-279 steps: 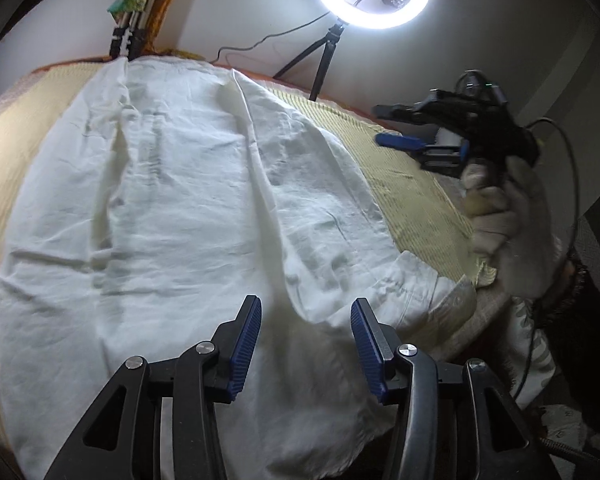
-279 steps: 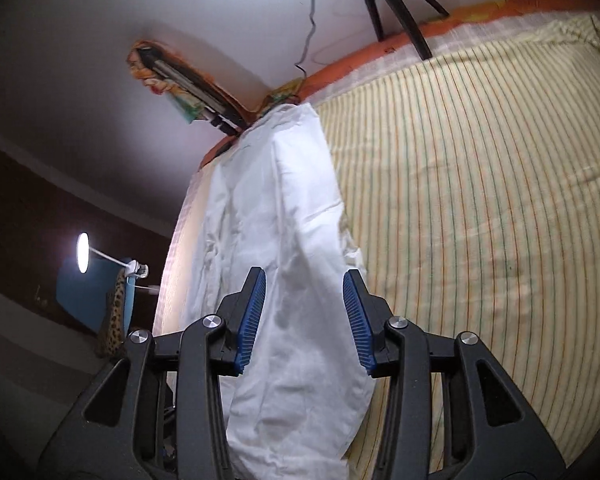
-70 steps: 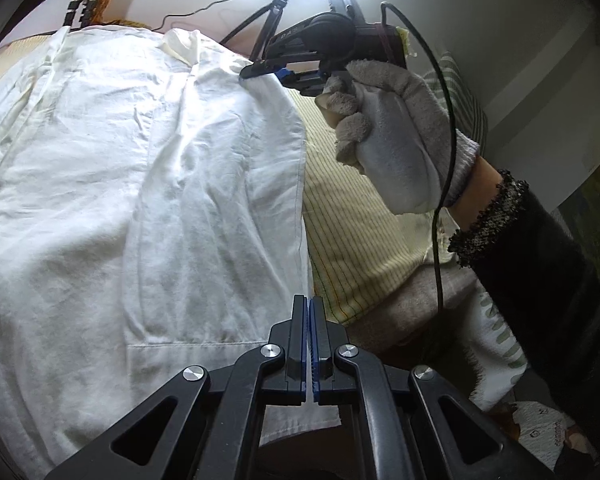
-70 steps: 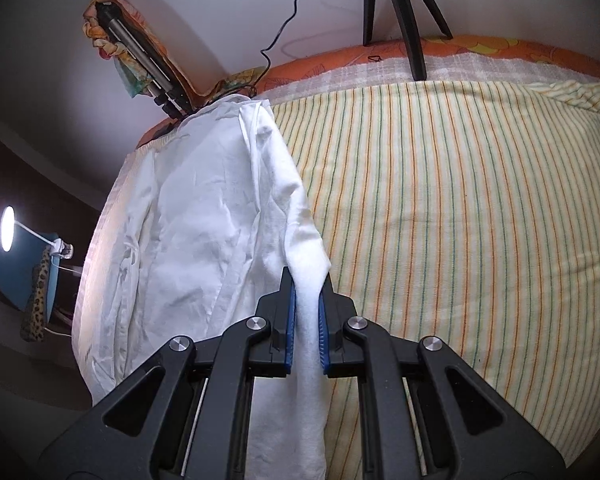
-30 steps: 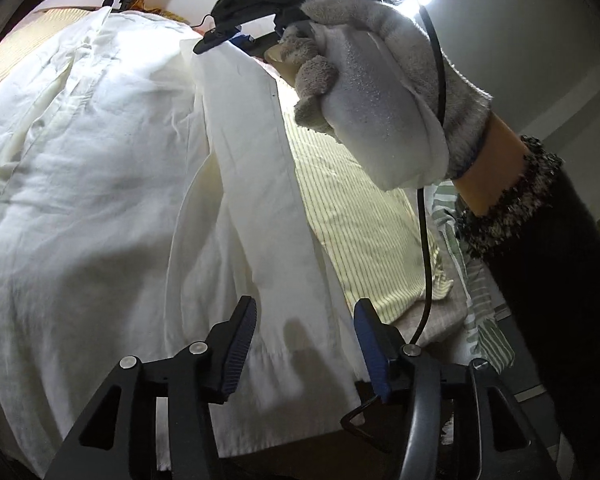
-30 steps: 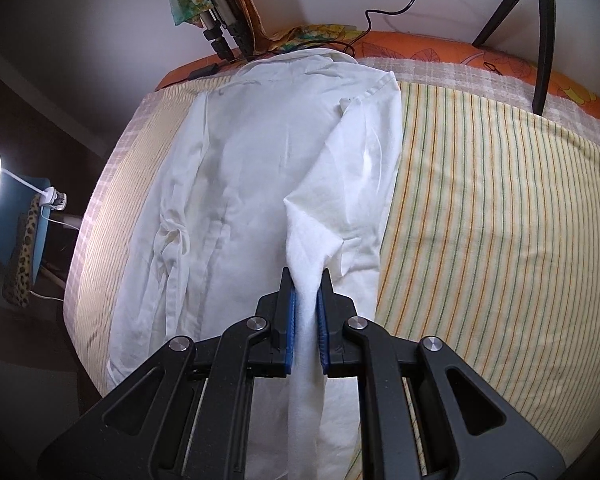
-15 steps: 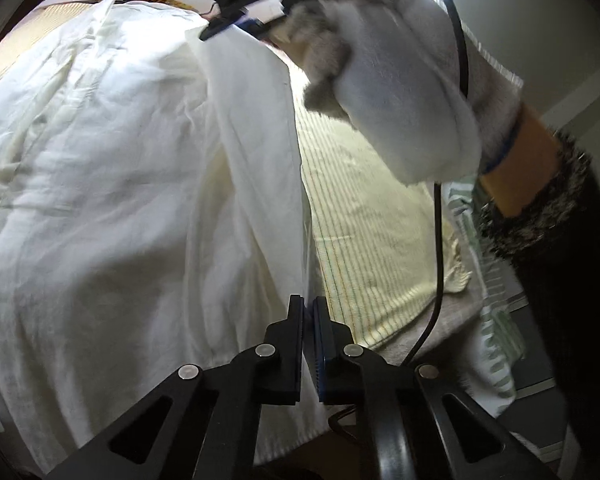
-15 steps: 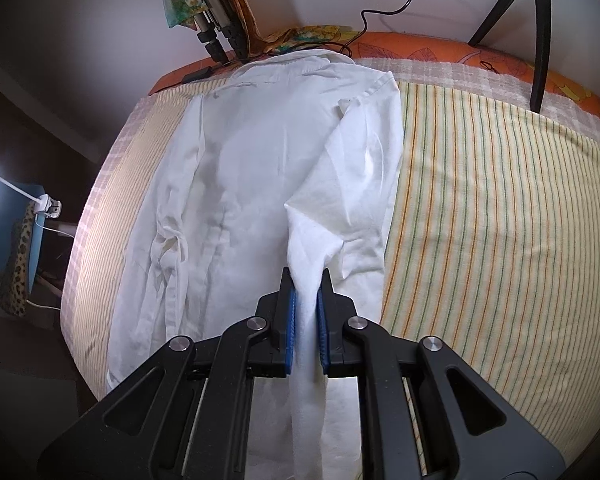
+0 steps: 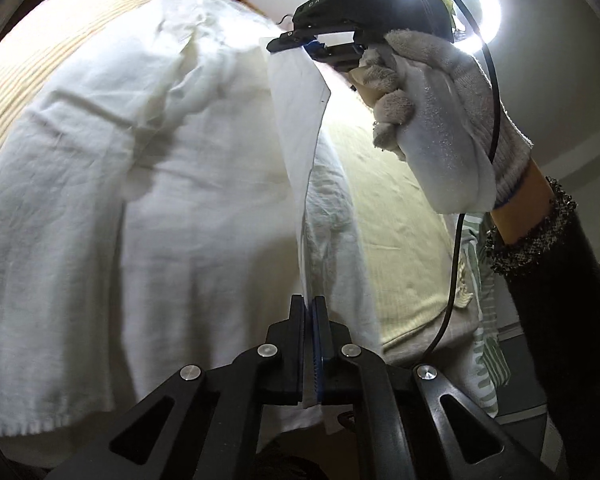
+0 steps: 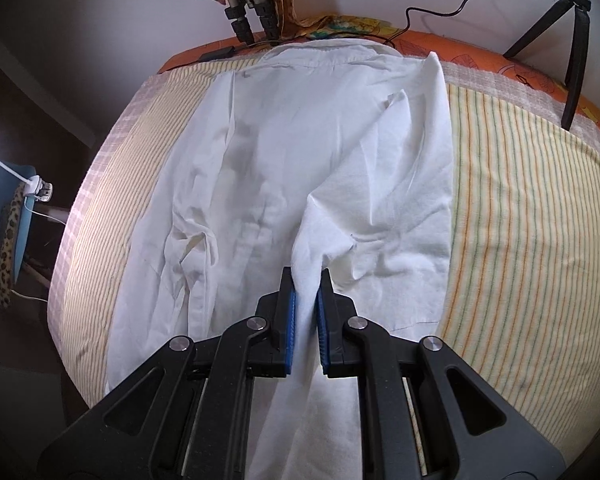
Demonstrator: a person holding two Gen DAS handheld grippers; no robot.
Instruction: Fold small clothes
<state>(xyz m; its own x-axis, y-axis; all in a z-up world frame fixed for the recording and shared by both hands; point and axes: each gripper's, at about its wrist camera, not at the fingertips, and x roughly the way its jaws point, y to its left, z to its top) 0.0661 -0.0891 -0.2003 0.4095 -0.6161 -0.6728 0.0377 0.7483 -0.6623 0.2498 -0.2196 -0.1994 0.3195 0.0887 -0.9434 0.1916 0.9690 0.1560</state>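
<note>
The bed [image 10: 540,184], covered in a striped sheet, is occupied along its left part by a white shirt [image 10: 268,152] spread out flat, collar toward the wall. Its right-hand side is lifted off the sheet as a long strip of cloth held at two points. The step in hand is judged to be the first lengthwise fold: one side of the shirt is being raised so that it can be carried over the middle.

The right claw [image 10: 305,312], held in a gloved hand [image 9: 432,120], is closed on the upper end of that strip, white cloth being pinched between its blue pads. The left claw [image 9: 309,344] is clamped on the lower end near the hem, a thin layer of fabric being visible between its jaws.

For the next move, both claws would need to be carried together across the shirt, the strip kept taut and level, and lowered so that the edge lies straight along the body.

Compared with a second earlier, the left claw, then wide open around the hem, is now shut on it, and the strip is pulled straighter.
</note>
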